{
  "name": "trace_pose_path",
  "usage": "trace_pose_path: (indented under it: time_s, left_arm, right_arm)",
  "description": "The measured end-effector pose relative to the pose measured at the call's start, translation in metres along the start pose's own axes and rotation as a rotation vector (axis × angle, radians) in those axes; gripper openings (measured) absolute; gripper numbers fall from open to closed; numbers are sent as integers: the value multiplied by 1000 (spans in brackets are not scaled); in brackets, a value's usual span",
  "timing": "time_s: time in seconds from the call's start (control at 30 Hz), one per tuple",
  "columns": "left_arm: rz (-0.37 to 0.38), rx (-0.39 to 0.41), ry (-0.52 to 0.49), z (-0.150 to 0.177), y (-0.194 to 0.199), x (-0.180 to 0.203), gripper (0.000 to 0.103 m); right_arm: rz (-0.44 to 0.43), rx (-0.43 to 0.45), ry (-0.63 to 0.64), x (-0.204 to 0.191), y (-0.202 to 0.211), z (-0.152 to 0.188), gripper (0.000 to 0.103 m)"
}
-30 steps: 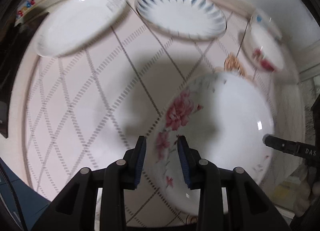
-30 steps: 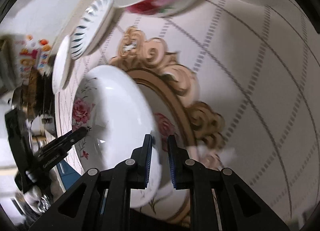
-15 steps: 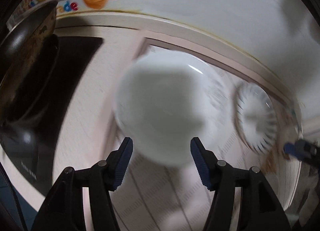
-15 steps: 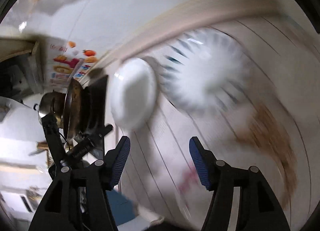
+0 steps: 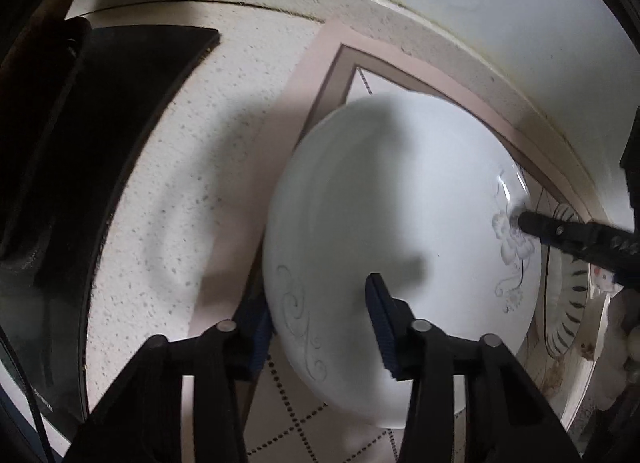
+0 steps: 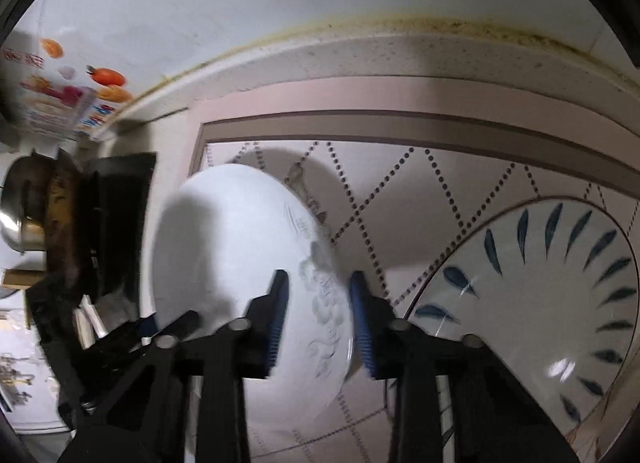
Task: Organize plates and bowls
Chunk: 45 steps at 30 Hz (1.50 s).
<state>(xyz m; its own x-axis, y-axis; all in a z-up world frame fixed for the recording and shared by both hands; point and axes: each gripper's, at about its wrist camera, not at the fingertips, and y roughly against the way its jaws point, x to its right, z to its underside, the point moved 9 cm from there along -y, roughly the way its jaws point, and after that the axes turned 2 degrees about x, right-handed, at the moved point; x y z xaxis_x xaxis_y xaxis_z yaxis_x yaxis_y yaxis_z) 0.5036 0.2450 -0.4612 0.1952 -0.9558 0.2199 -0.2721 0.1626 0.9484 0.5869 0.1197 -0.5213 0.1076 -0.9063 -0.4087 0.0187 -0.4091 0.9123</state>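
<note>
A white plate with a grey flower pattern (image 5: 400,247) lies on the patterned mat. My left gripper (image 5: 318,327) is open and straddles its near left rim, one finger under the edge and one over the plate. My right gripper (image 6: 318,319) is open and straddles the opposite rim of the same plate (image 6: 240,263). The right gripper's finger tip shows in the left wrist view (image 5: 560,231), touching the plate's right rim. A blue-leaf patterned plate (image 6: 540,295) lies to the right.
A black stove top (image 5: 100,143) with a metal pot (image 6: 24,215) is to the left of the mat. The counter's raised back edge (image 6: 400,55) and the white wall run behind. The blue-leaf plate's edge also shows in the left wrist view (image 5: 568,303).
Both grippers let go of the rose-patterned plate, opened, and swung left to the plain white plate. They now straddle its rims from opposite sides.
</note>
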Motion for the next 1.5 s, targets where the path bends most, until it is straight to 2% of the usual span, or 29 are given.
trace_pose_path:
  time_s: [0.07,0.13,0.3,0.43,0.63,0.67,0.77,0.9,1.17,1.37,1.5]
  left_arm:
    - [10,7,12,-2,-1,-4,29]
    - [9,12,4,-1,-2,-6,25]
    - [-10,47,-33,-8,4,-3,25]
    - [8,60,-43,-3,21,5,25]
    - [26,102,-69,1,52,32,25]
    - [31,106,-70,-6,57,36,25]
    - [45,123,-82,4,77,56,25]
    - [72,127,-105,28,95,81,25]
    - [118,107,-188,95,114,146,25]
    - [132,57,-249,143,100,190,25]
    - [136,8,-278,172,84,210,25]
  right_arm:
    - [26,11,17,6,-7,0,13]
    - [12,16,21,9,-7,3,13]
    - [23,21,38,11,-3,6,13]
    - [9,25,43,12,10,13,13]
    - [-32,56,43,13,38,26,13]
    - [-38,61,45,14,45,29,13]
    - [-56,82,49,19,69,44,13]
    - [-73,114,56,31,106,68,13]
    - [-68,180,30,86,188,136,13]
    - [-35,214,-1,140,229,191,13]
    - [-8,207,-18,172,238,223,13]
